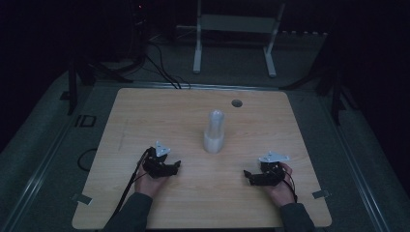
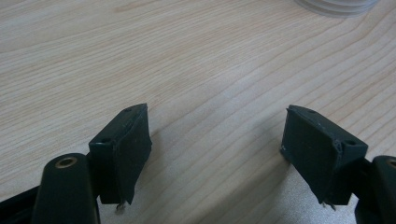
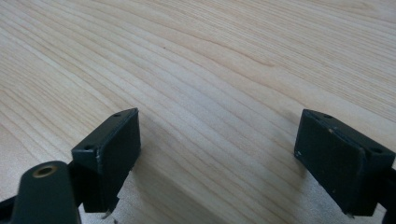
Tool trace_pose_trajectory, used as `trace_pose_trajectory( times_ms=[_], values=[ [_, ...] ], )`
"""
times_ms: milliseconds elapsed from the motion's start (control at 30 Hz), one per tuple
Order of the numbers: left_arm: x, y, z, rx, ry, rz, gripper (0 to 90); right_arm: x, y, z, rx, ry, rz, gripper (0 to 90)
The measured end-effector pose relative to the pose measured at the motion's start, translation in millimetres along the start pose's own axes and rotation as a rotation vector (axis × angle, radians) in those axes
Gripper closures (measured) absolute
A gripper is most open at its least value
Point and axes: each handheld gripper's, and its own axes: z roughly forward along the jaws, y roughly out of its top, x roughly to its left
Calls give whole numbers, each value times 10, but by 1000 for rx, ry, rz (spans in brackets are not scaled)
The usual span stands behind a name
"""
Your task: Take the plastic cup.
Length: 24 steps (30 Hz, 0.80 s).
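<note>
Here the fingers [image 2: 121,158] of the left gripper [image 1: 163,166] stand spread with nothing but bare wood grain between them, and the fingers [image 3: 109,156] of the right gripper [image 1: 256,178] are spread just as plainly, pinching nothing. Both grippers rest low over the near part of the table [image 1: 145,121], one in each hand, well apart from each other. Between them and farther out stands the stack of clear plastic cups [image 1: 213,131], upright near the middle of the table, its base rim [image 2: 334,5] just showing at the top edge of the left gripper view. It looks light, thin-walled and somewhat slippery, likely to flex or crumple under a hard squeeze and to tip easily because it is tall and narrow. A gentle hold around the lower, wider part would probably steady it best, while the other gripper takes the top cup near its rim. Beyond the stack a small round hole [image 1: 236,103] sits in the tabletop.
</note>
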Motion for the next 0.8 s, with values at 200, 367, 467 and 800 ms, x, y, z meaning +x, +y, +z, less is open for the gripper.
trace_pose_trajectory(
  times_ms=[200, 367, 467, 800],
  values=[
    [-7, 3, -8, -2, -7, -8, 273, 1, 0, 0, 0, -1, 1, 143],
    [-48, 11, -31, -22, -41, -4, 274, 4, -2, -2, 0, -3, 2, 143],
    [-60, 18, -52, -39, -60, -3, 274, 5, -2, -2, 0, -4, 3, 143],
    [-54, 127, -167, -86, -114, -8, 274, 17, 51, -111, -18, 32, 29, 281]
  ],
)
